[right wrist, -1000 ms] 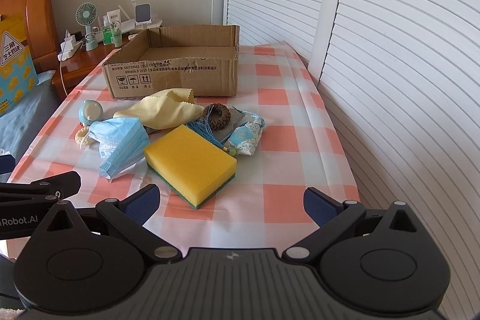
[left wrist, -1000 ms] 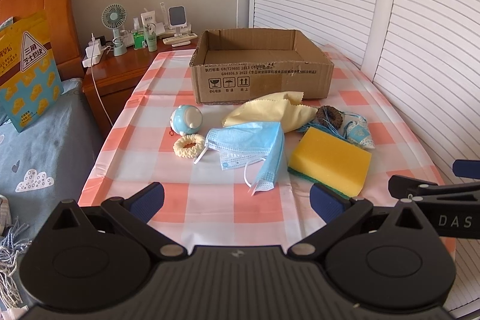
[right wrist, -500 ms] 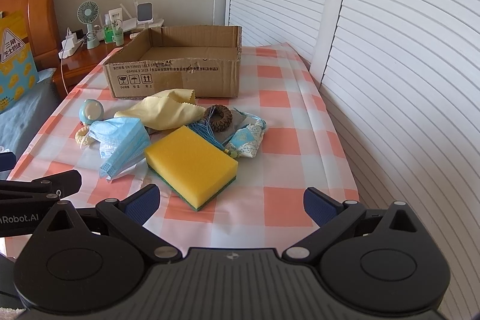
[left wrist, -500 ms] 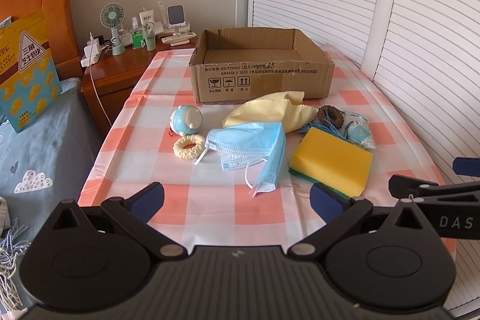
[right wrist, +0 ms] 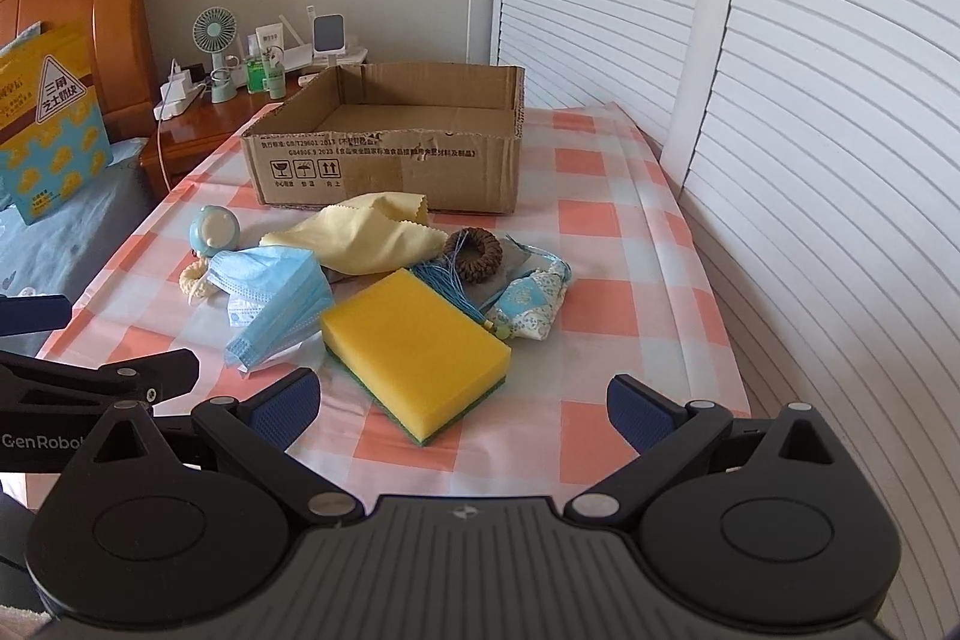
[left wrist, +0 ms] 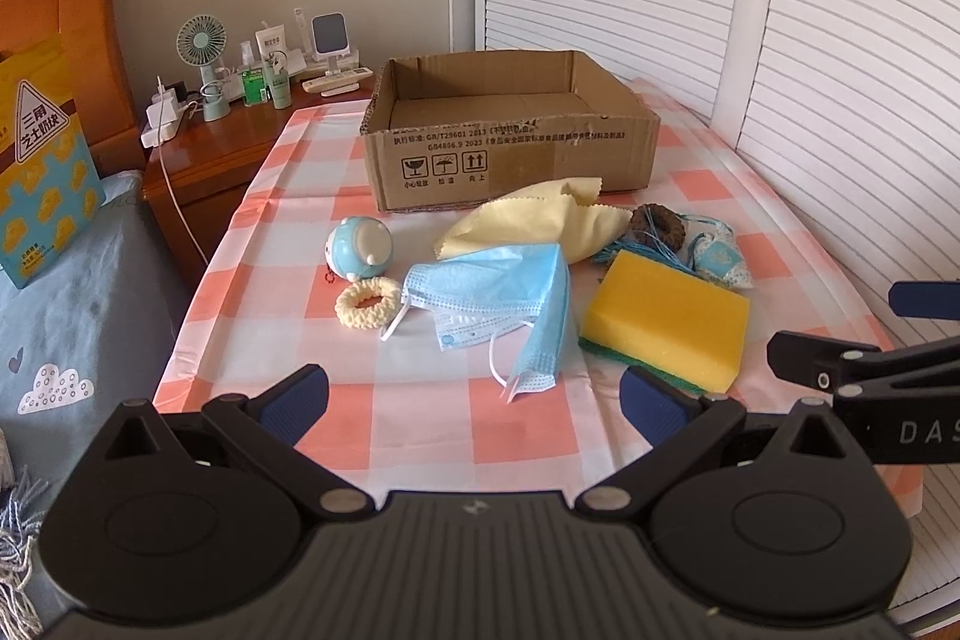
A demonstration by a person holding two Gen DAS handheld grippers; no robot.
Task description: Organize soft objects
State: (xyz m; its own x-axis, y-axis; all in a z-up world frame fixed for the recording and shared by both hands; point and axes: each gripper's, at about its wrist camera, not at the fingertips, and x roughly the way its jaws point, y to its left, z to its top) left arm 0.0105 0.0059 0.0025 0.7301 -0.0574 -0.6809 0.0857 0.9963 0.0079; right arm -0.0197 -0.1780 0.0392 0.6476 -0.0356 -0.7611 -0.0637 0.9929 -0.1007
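Observation:
An open cardboard box (left wrist: 510, 142) stands at the far side of a checked table (left wrist: 420, 436). In front of it lie a yellow cloth (left wrist: 528, 223), blue face masks (left wrist: 498, 292), a yellow sponge (left wrist: 666, 319), a cream scrunchie (left wrist: 367, 301), a brown scrunchie (left wrist: 657, 226), a blue patterned pouch (left wrist: 717, 259) with a tassel, and a round blue toy (left wrist: 360, 247). My left gripper (left wrist: 474, 403) is open and empty, near the front edge before the masks. My right gripper (right wrist: 462, 409) is open and empty just before the sponge (right wrist: 414, 349).
A wooden nightstand (left wrist: 204, 142) with a small fan (left wrist: 203, 49), bottles and a charger stands to the far left. A bed (left wrist: 60, 310) with a yellow bag lies left. White louvred doors (left wrist: 840, 70) run along the right side.
Both grippers have moved slightly forward toward the objects, so the table items look a little nearer. Nothing on the table has moved.

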